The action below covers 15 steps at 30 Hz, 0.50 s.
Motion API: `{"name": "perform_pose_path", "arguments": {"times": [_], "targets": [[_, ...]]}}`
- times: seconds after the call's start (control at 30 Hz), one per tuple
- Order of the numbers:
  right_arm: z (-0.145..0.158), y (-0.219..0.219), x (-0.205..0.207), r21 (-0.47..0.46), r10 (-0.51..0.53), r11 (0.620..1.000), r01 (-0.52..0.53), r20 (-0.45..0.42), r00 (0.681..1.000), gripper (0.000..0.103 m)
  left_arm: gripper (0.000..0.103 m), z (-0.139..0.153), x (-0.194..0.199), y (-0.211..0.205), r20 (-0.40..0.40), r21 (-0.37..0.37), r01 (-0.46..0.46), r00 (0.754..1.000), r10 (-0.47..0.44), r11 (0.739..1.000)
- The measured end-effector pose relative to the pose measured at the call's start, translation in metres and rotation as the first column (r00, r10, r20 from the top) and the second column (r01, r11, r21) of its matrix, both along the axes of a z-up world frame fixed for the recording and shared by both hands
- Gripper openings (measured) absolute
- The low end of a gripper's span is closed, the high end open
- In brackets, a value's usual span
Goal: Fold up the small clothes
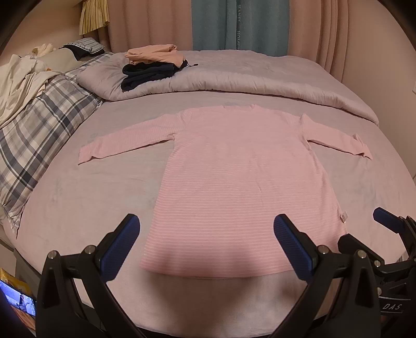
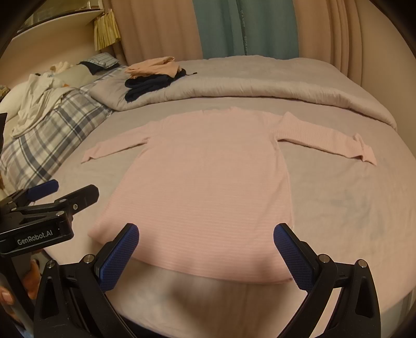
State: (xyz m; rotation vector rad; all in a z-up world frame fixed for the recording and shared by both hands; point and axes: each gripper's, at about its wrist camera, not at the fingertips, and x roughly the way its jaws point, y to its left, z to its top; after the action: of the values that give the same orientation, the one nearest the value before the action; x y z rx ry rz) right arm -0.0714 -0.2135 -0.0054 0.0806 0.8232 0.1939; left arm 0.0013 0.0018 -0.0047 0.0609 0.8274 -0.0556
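A pink striped long-sleeved top [image 1: 234, 182] lies flat on the bed, neck away from me, both sleeves spread out to the sides. It also shows in the right wrist view [image 2: 202, 187]. My left gripper [image 1: 206, 228] is open and empty, held above the hem near the bed's front edge. My right gripper [image 2: 206, 236] is open and empty, also above the hem, just right of the left one. The right gripper shows at the right edge of the left wrist view [image 1: 390, 221], and the left gripper at the left of the right wrist view [image 2: 46, 192].
A folded stack of peach and dark navy clothes [image 1: 153, 67] sits on the rolled grey duvet [image 1: 234, 78] at the back. A plaid pillow [image 1: 39, 130] and crumpled white cloth [image 1: 20, 80] lie at the left. Curtains [image 1: 234, 23] hang behind the bed.
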Motion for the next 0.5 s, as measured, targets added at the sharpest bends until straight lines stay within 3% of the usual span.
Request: {"name": "perform_pose_path", "arguments": {"times": [0.5], "targets": [[-0.0031,0.0015,-0.0002,0.005,-0.001,1.0,0.001,-0.007,1.0,0.102,0.103,-0.0031,-0.0029,0.0001,0.007,0.018,-0.002,1.0,0.002,1.0]]}}
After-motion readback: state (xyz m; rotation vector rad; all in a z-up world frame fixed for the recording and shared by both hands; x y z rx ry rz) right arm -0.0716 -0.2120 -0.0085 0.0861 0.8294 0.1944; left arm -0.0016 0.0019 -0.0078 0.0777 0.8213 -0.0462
